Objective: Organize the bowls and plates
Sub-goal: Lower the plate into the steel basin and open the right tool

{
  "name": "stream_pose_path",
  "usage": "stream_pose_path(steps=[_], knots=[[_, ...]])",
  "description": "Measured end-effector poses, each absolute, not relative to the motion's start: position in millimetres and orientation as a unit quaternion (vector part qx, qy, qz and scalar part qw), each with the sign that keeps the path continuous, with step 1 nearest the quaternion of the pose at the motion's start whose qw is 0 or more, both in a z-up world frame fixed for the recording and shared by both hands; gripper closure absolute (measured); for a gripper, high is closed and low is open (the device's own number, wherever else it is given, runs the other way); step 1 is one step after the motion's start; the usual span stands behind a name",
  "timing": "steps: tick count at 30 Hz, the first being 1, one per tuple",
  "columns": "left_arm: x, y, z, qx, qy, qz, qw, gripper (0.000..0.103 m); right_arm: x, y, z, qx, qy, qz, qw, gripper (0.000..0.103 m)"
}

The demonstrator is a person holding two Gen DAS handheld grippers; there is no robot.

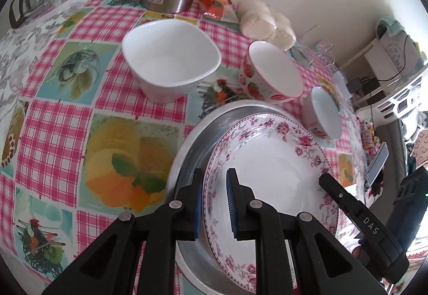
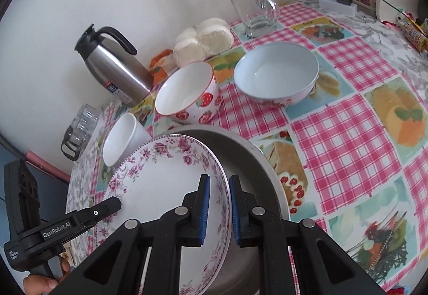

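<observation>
the table (image 1: 53, 118) is wearing a pink checked cloth with fruit pictures. a round metal tray (image 1: 198, 134) is lying on it, and the floral plate (image 1: 272, 166) is sitting in the tray. the left gripper (image 1: 215, 201) and the right gripper (image 2: 217, 208) are each pinching the plate's rim from opposite sides. behind are standing a white square bowl (image 1: 171, 59), a pale blue bowl (image 2: 278, 75), a strawberry bowl (image 2: 187, 91) and a steel thermos (image 2: 112, 67).

Black claw (image 1: 215, 204), blue ribbed pads (image 2: 204, 210), silver pivot screws, "GenRobot.AI" lettering.
</observation>
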State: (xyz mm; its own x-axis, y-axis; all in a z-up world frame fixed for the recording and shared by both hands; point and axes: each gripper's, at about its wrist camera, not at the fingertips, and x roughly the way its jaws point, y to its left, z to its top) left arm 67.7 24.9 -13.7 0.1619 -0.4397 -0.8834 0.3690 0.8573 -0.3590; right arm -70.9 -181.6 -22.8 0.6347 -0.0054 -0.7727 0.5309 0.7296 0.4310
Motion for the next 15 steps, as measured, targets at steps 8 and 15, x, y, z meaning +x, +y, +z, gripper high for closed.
stream_pose_path(steps=[8, 15], knots=[[69, 19, -34, -0.008, 0.616, -0.254, 0.746, 0.086, -68, -185, -40, 0.337, 0.419, -0.166, 0.827, 0.087], [63, 9, -37, 0.026, 0.613, -0.256, 0.747, 0.086, -66, -187, -50, 0.328, 0.441, -0.176, 0.817, 0.087]])
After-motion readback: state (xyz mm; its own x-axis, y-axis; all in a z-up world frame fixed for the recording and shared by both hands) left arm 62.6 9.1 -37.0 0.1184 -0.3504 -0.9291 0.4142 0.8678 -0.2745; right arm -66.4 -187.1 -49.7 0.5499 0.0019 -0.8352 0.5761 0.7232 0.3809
